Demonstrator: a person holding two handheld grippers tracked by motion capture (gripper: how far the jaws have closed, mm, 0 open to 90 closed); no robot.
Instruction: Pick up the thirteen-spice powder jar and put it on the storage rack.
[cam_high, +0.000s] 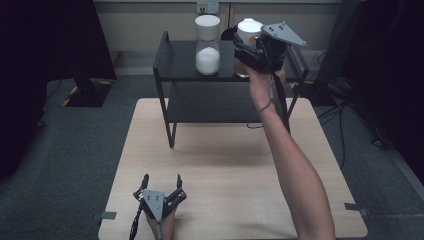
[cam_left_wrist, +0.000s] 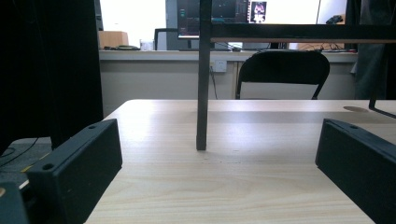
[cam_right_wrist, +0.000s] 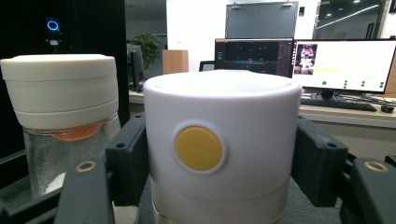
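Matt white plastic lid (cam_right_wrist: 222, 140) with yellow button, clear glass jar (cam_high: 207, 52), black metal shelf (cam_high: 170, 60), pale wood-grain table (cam_high: 220, 165)

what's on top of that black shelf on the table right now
Two white-lidded jars stand on the black shelf. The left jar holds white powder. The right gripper is shut on the right jar, whose body and contents are mostly covered by the gripper.
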